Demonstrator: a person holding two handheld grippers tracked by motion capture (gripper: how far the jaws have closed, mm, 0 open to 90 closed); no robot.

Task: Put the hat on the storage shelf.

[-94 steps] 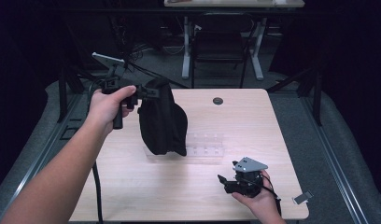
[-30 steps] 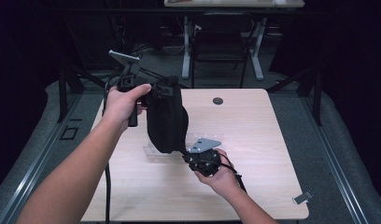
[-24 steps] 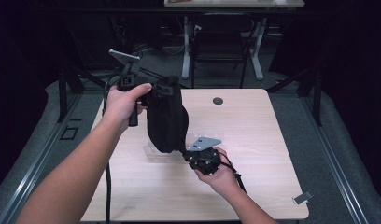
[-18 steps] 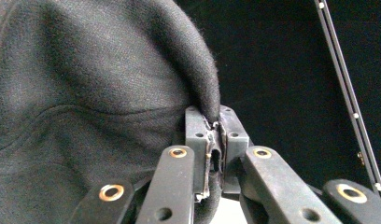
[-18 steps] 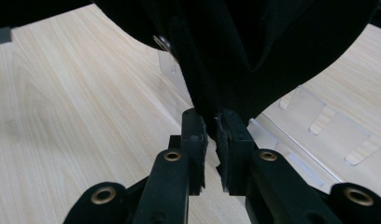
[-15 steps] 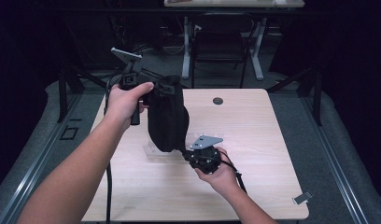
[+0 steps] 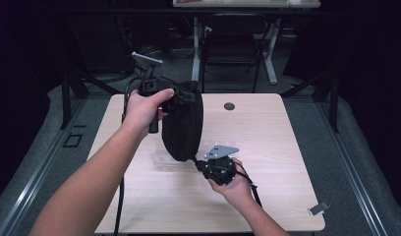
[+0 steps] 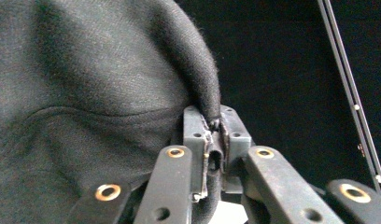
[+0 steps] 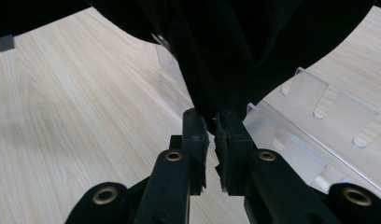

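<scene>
A black cloth bag [image 7: 184, 123] hangs upright over the wooden table [image 7: 277, 147]. My left gripper [image 7: 180, 96] holds it from the top left, level, and in the left gripper view [image 8: 213, 135] the pads pinch the bag's rolled hem [image 8: 86, 93]. Its jaws have just eased open slightly, with the hem still between them. My right gripper [image 7: 196, 160] reaches up from the front to the bag's bottom. In the right gripper view [image 9: 211, 126] the jaws are shut on a fold of the black cloth [image 9: 235, 46].
A clear acrylic tray [image 7: 159, 158] with slotted walls [image 9: 319, 121] lies on the table under the bag. A small black round disc [image 7: 229, 105] sits near the far edge. A small grey piece [image 7: 318, 208] lies at the front right corner.
Three seconds ago my right gripper rested at the table's front right; it has since moved left and up to the bag's bottom. Over the last second both hands stay nearly still.
</scene>
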